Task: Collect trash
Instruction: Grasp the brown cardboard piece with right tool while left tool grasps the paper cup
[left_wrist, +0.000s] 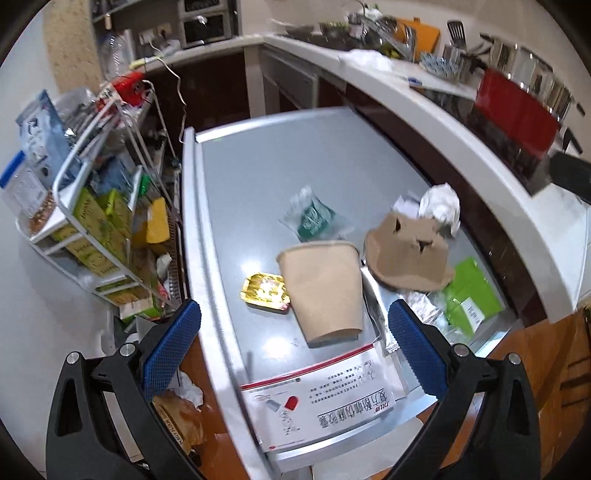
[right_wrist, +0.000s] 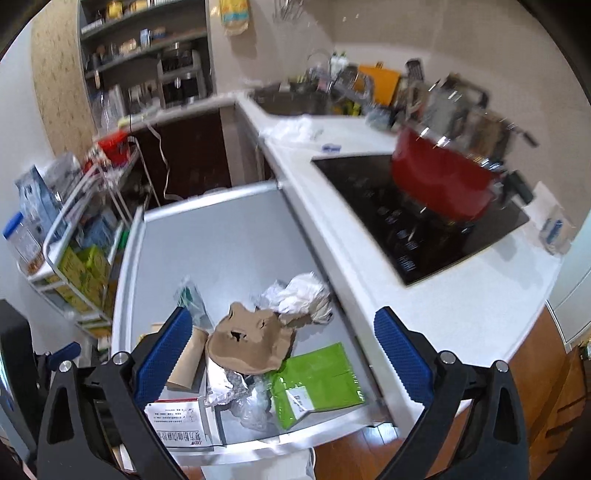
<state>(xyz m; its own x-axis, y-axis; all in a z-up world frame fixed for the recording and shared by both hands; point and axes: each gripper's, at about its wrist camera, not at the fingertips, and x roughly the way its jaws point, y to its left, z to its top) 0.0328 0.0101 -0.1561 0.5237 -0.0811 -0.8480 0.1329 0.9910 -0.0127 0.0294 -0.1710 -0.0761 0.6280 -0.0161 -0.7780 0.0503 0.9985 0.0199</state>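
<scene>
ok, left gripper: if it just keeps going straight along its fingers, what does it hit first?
Most likely the paper cup, lying on its side on the grey table, centred between the open fingers of the left gripper. The printed leaflet lies nearer but flat, probably under the line; depth is unclear.

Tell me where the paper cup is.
The paper cup lies on its side mid-table in the left wrist view, between the gold foil tray on its left and the brown cardboard piece on its right.

A white L-shaped counter (right_wrist: 461, 302) with dark cabinets (right_wrist: 192, 155) below, beige walls (right_wrist: 406, 33), wood floor (right_wrist: 535, 369), open shelving (right_wrist: 144, 48).
</scene>
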